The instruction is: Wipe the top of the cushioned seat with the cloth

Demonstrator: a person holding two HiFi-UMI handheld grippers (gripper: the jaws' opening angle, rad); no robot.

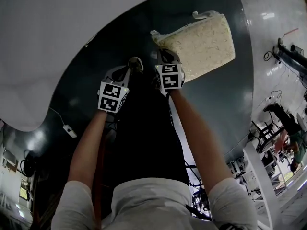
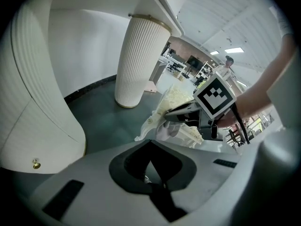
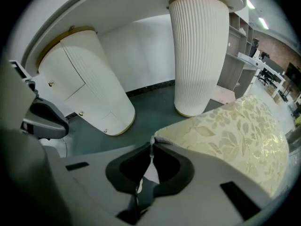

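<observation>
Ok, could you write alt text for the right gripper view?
The right gripper is shut on the corner of a cream leaf-patterned fabric that spreads to the right. Behind stand a white ribbed column and a rounded white cabinet on dark floor.

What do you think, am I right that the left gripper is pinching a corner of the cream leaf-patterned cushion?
Not quite, the side is wrong. It is the right gripper that is pinching a corner of the cream leaf-patterned cushion. The right gripper view shows this: the cushion's corner runs in between its two jaws, which are shut on it.
</observation>
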